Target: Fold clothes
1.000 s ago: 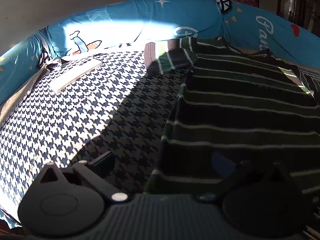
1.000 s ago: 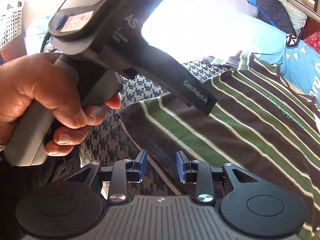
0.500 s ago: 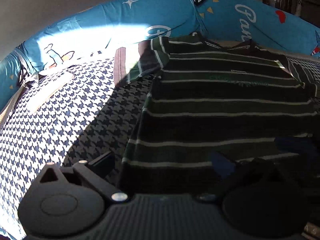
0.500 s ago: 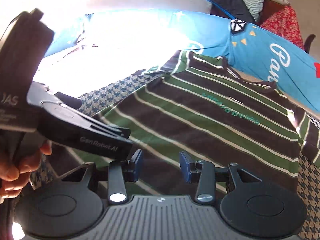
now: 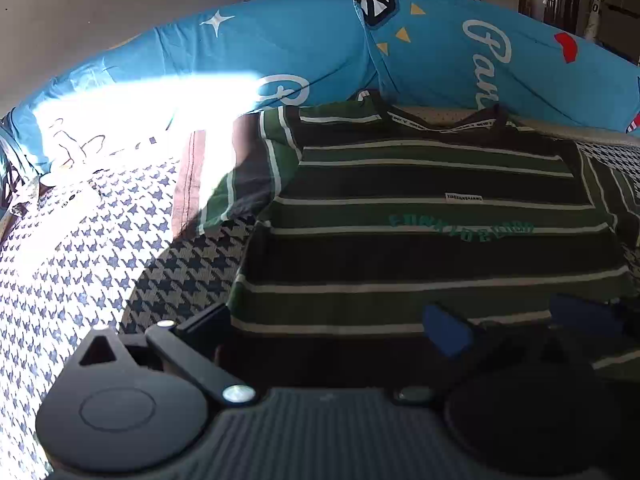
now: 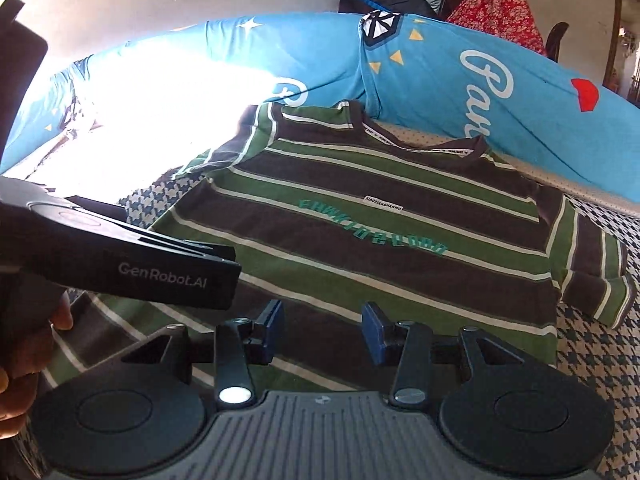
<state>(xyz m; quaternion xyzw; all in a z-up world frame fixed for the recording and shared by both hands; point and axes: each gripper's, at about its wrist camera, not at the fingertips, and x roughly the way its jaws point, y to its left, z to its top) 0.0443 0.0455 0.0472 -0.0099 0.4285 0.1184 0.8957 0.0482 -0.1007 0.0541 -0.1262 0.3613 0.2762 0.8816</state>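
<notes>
Shirt (image 6: 360, 248) with green and brown stripes (front side up) lies flat on the houndstooth bedsheet (image 5: 80, 280), collar toward the blue bolster (image 6: 460, 80). Both the left gripper (image 5: 328, 328) and the right gripper (image 6: 322, 330) hang spread apart above its hem.

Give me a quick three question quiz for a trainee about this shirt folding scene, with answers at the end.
1. True or false: the striped shirt is already folded in half.
2. Which is open over the shirt's hem: A the right tool, B neither?
3. What pattern is the sheet under the shirt?

Key: 1 false, it lies spread flat with both sleeves out. 2 A, its jaws stand apart, holding nothing. 3 houndstooth.
</notes>
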